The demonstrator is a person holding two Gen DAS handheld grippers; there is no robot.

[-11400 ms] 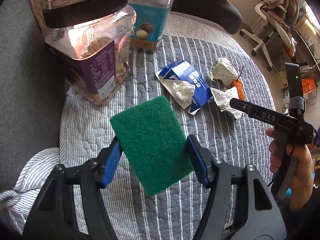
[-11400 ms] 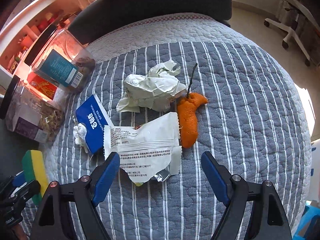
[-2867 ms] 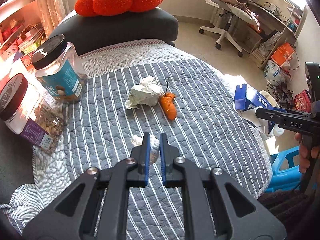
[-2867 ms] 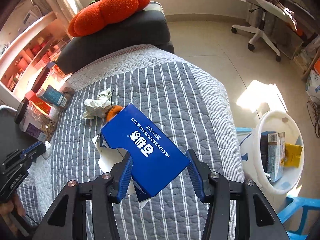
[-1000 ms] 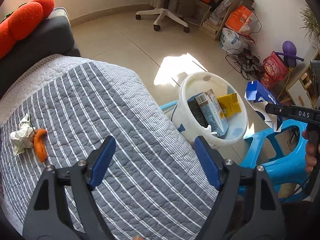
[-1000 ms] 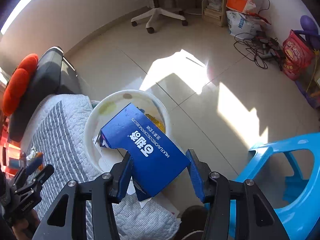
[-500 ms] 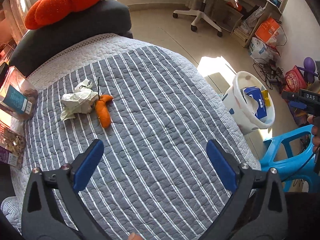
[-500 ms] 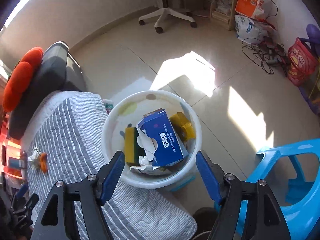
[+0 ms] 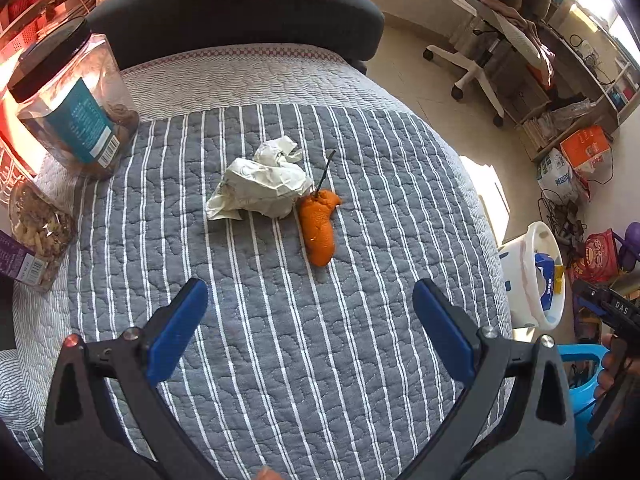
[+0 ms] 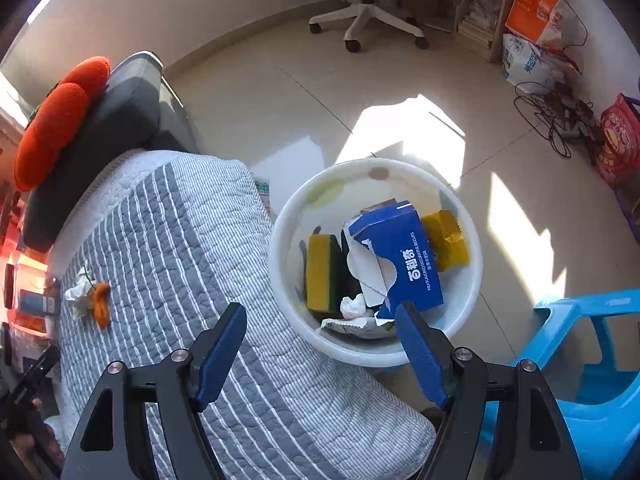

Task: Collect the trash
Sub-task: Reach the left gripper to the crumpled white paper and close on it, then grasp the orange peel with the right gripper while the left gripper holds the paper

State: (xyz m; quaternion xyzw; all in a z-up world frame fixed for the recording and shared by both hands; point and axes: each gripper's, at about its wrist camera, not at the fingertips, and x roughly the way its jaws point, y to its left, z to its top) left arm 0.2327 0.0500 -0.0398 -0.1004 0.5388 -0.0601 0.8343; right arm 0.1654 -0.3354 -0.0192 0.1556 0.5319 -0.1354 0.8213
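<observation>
Left tongs (image 9: 310, 328): spread wide, gripping nothing; they hover over the striped quilt (image 9: 360, 360) and point toward the leftover litter, likely lined up for the next pickup.
Right tongs (image 10: 322, 350): also wide open and empty, poised above the near rim of the bin, off the quilt's edge, where a drop would be made.
Crumpled paper (image 9: 262, 182): lies on the quilt, well ahead of the left tongs; light and loose, so a pinch across its bulk should do.
Orange peel (image 9: 318, 226): touching the paper's right side, a thin dark stem sticking up at its far end.
Bin (image 10: 288, 220): white tub on the floor just beside the quilt's edge, set low so litter can be dropped in.
Bin contents: blue carton (image 10: 404, 260) on top, yellow-and-green sponge (image 10: 320, 270) standing at its left, yellow wrapper (image 10: 446, 246) at its right, a white wad (image 10: 352, 306) and a torn packet near the front.
Snack jars (image 9: 72, 108): at the quilt's left edge, capped and still holding food; probably not rubbish.
Remaining: paper and peel, by this view.
</observation>
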